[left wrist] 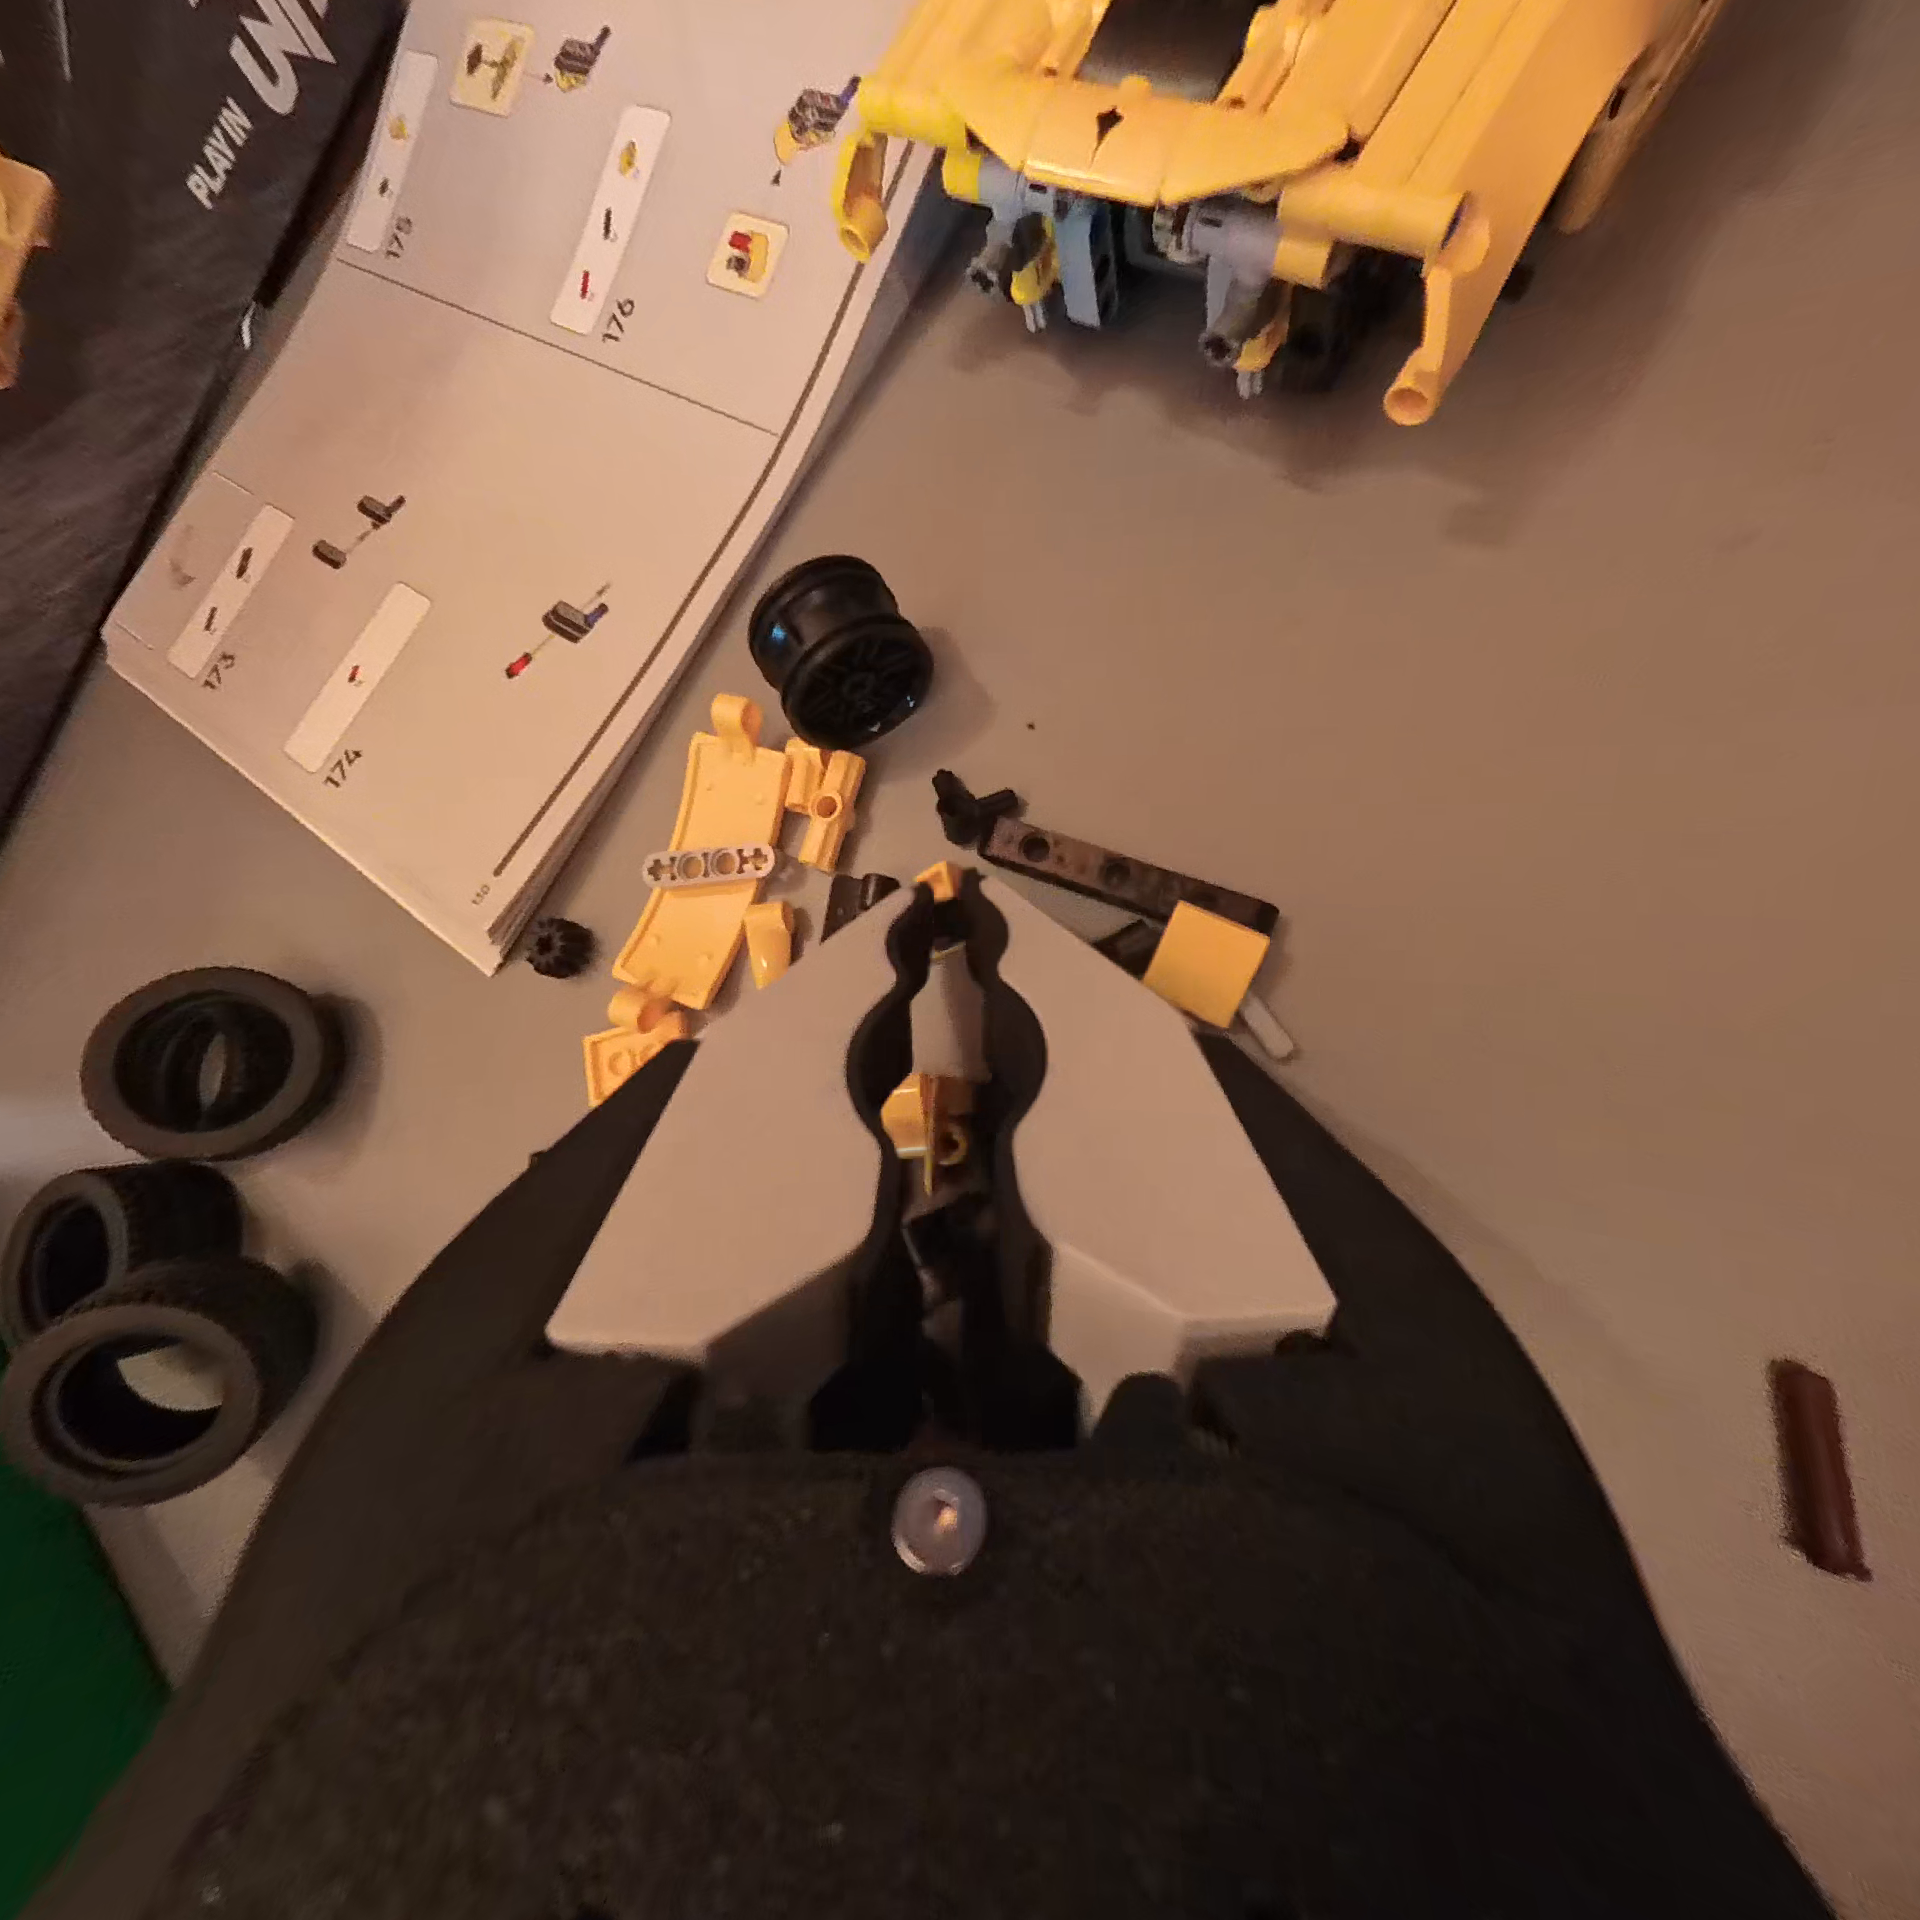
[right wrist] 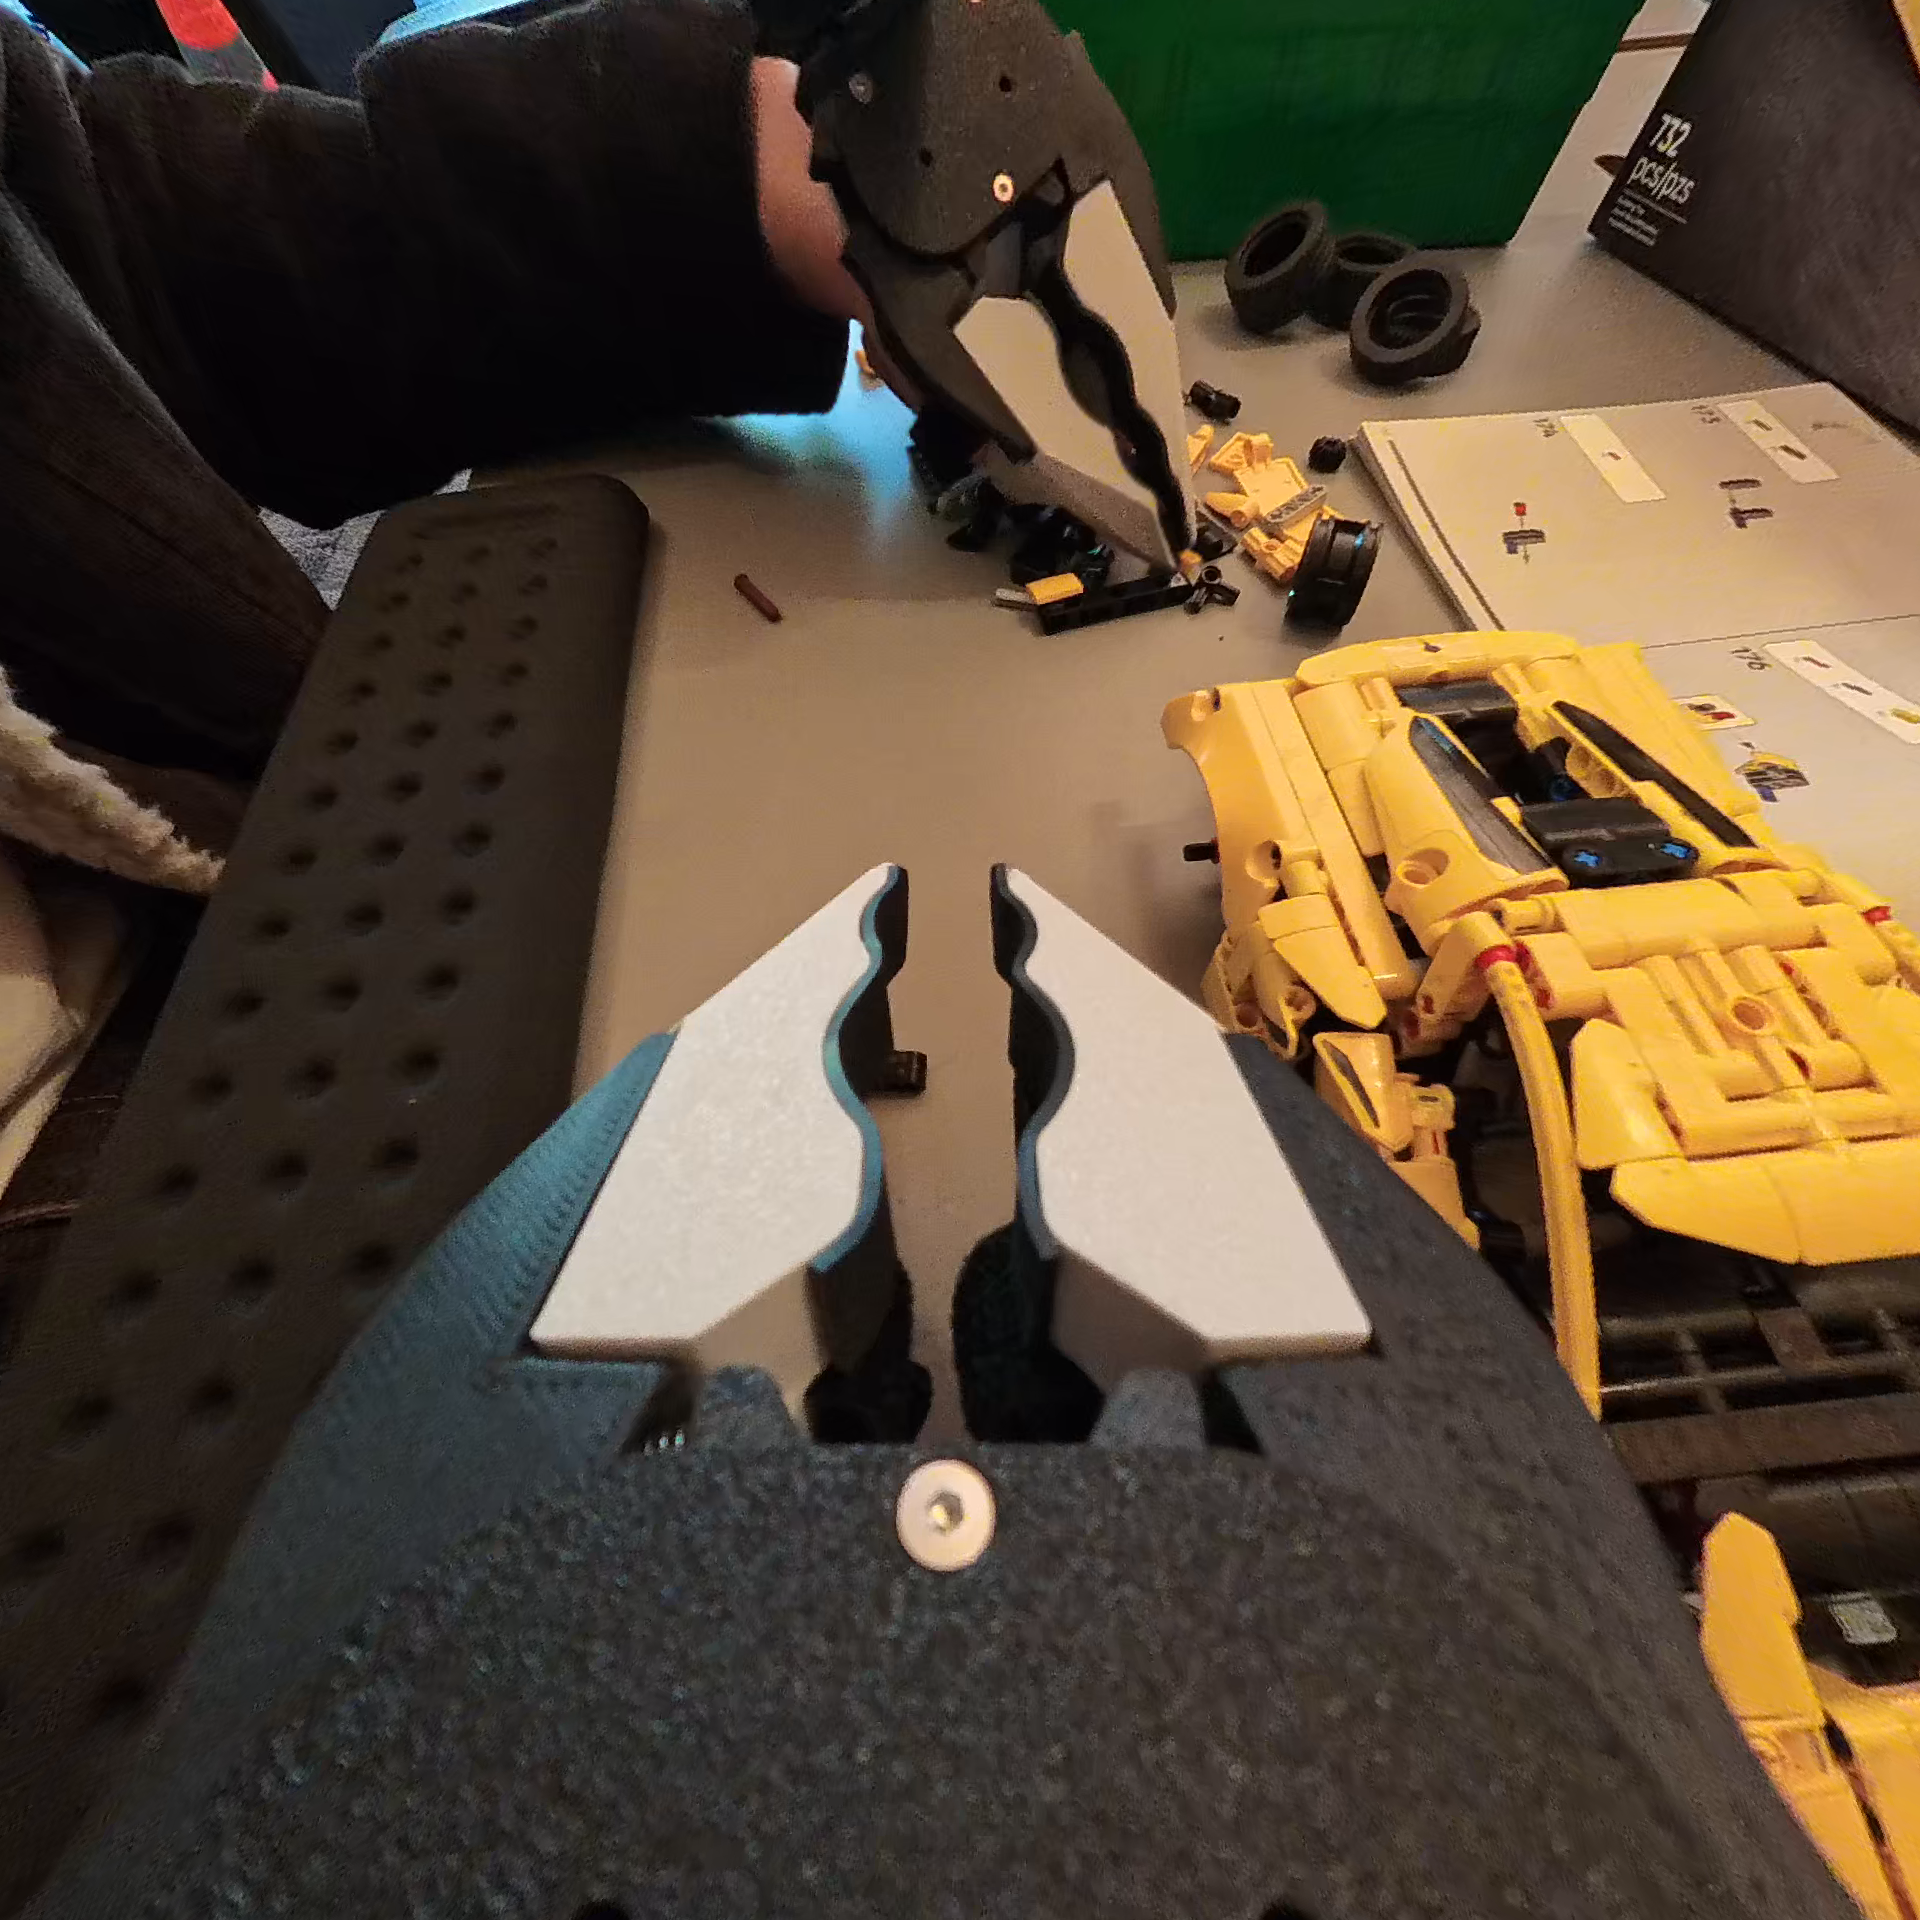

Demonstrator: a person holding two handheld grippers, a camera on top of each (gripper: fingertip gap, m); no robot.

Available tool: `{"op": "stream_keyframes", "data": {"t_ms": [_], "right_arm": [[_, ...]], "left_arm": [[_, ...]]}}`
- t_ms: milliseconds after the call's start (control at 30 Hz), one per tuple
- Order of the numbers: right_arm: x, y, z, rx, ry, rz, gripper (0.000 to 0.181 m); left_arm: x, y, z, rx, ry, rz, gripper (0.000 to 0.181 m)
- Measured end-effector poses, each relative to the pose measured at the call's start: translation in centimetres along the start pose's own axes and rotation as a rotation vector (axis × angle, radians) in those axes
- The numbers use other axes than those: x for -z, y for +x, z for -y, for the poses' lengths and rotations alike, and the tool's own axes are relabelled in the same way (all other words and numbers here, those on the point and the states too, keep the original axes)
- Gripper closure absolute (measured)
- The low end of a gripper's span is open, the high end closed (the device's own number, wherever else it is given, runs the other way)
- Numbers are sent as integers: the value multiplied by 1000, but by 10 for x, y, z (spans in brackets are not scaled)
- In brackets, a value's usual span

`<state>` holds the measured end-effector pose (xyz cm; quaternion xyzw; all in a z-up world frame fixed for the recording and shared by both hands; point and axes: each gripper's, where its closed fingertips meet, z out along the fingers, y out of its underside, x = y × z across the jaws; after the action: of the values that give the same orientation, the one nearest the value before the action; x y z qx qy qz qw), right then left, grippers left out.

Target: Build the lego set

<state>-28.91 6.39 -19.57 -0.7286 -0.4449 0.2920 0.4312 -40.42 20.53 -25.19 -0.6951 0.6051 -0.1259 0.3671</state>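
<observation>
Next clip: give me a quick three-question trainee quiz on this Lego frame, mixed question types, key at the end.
1. True or false: the right gripper holds a piece.
2. How many loose black tyres lie together?
3. The left gripper has its jaws: A) wide open above the yellow car; B) closed at the loose parts pile; C) on the instruction booklet.

Key: 1 false; 2 three; 3 B.

Yellow lego car (right wrist: 1558, 966) part-built on grey table; loose yellow pieces (left wrist: 717, 873), black wheel hub (left wrist: 844, 649) near booklet.

A black perforated panel (right wrist: 343, 935) lies beside a green bin (right wrist: 1340, 114).
</observation>
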Motion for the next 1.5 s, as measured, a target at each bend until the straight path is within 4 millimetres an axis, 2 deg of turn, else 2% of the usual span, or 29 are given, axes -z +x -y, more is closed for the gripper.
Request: {"op": "stream_keyframes", "data": {"t_ms": [100, 133, 233, 300, 400, 467, 633, 767, 867, 967, 1033, 1067, 1133, 1200, 1267, 1367, 1467, 1500], "right_arm": [[1, 0, 3, -10, 18, 3, 167], [2, 0, 7, -27, 42, 9, 167], [6, 4, 23, -100, 129, 14, 161], [6, 9, 20, -98, 108, -11, 157], [5, 8, 15, -73, 82, -27, 159], [5, 6, 16, -75, 84, -18, 160], [4, 6, 13, -72, 68, -18, 161], [4, 9, 10, -76, 57, -27, 163], [4, 9, 9, -90, 59, -18, 163], [4, 7, 11, -94, 69, -5, 164], [6, 7, 14, -103, 83, -1, 164], [7, 6, 17, -118, 102, 6, 164], [11, 5, 27, -197, 161, 50, 164], [14, -1, 38, -316, 221, 148, 162], [13, -7, 40, -428, 233, 251, 156], [13, -17, 41, -548, 237, 380, 154], [18, -21, 43, -601, 249, 451, 168], [18, -21, 40, -602, 234, 453, 168]], "left_arm": [[5, -8, 7, -15, 27, 56, 181], [10, -7, 16, -22, 67, 73, 181], [35, 15, 55, -40, 218, 64, 181], [47, 12, 63, -51, 232, 143, 181], [48, 0, 44, 22, 174, 167, 181], [40, 2, 25, 55, 118, 92, 181], [15, -5, -2, 78, 8, 21, 160], [2, -1, -3, 90, -11, 0, 160], [-3, -6, -2, 111, -7, 28, 168], [-2, -5, -1, 33, -17, 45, 169], [4, -2, 7, -34, 8, 67, 170], [10, 3, 17, -66, 40, 69, 170], [28, 26, 50, -149, 149, 42, 170], [47, 62, 89, -272, 280, -12, 170], [60, 98, 118, -387, 366, -61, 170], [66, 133, 141, -487, 410, -115, 170], [66, 149, 150, -546, 427, -136, 170], [65, 151, 152, -558, 426, -140, 170]]}}
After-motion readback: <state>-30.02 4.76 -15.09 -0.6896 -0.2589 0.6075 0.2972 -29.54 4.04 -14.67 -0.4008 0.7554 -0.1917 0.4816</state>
